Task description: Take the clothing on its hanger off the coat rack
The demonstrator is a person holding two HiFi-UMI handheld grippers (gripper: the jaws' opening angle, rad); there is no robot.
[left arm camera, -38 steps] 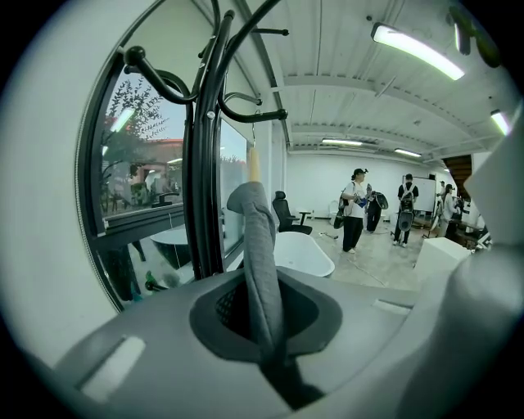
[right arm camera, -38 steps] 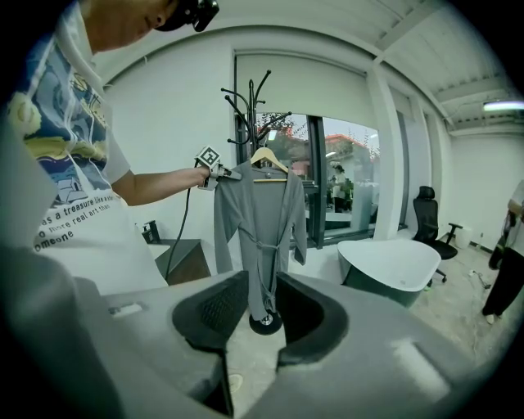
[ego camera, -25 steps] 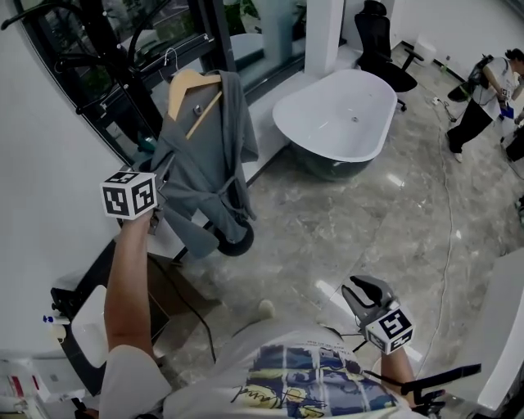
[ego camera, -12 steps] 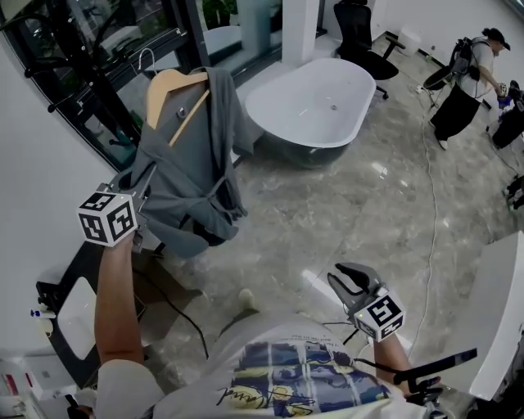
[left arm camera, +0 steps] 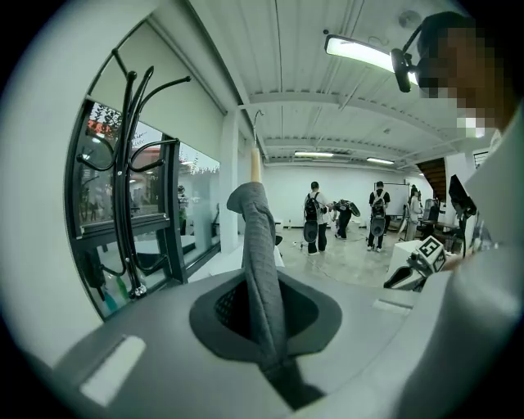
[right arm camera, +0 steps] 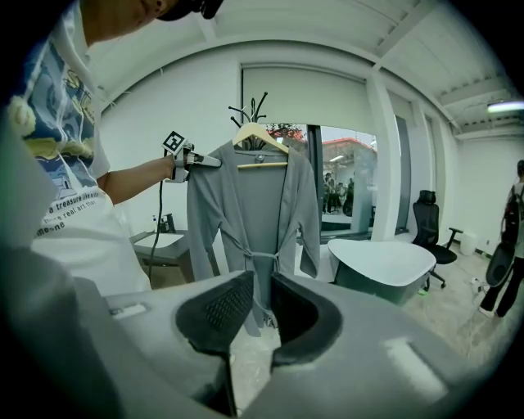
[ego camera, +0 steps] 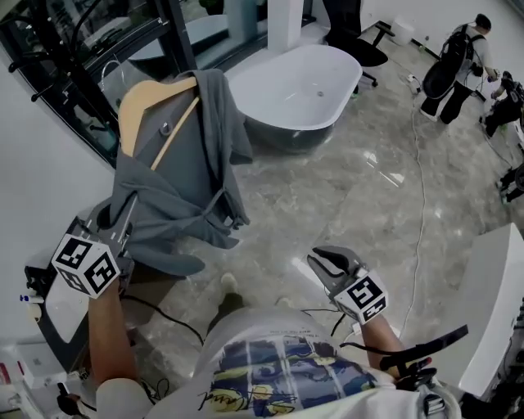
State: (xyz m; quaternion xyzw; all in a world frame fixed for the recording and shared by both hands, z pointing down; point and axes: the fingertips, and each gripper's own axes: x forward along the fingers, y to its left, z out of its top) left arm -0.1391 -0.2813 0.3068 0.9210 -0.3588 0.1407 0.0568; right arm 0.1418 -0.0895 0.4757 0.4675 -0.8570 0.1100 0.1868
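Note:
A grey robe (ego camera: 184, 176) hangs on a wooden hanger (ego camera: 151, 86), out in front of me at the left. My left gripper (ego camera: 124, 214) is shut on a fold of the robe's cloth (left arm camera: 260, 245), which runs up between its jaws. The hanger's wire hook (left arm camera: 257, 121) shows free in the air. The black coat rack (left arm camera: 131, 164) stands apart to its left. My right gripper (ego camera: 327, 260) is low at the right, well away from the robe (right arm camera: 250, 217). Its jaws (right arm camera: 254, 307) are closing with nothing between them.
A white bathtub (ego camera: 295, 90) stands behind the robe, with a black office chair (ego camera: 348, 24) beyond it. People (ego camera: 446, 65) stand at the far right. A cable (ego camera: 417, 188) runs over the marble floor. A white tabletop (ego camera: 491, 311) is at my right and a desk (ego camera: 57, 303) at my left.
My left gripper has come down and back toward me with the robe and hanger, farther from the rack. The right gripper's jaws have narrowed.

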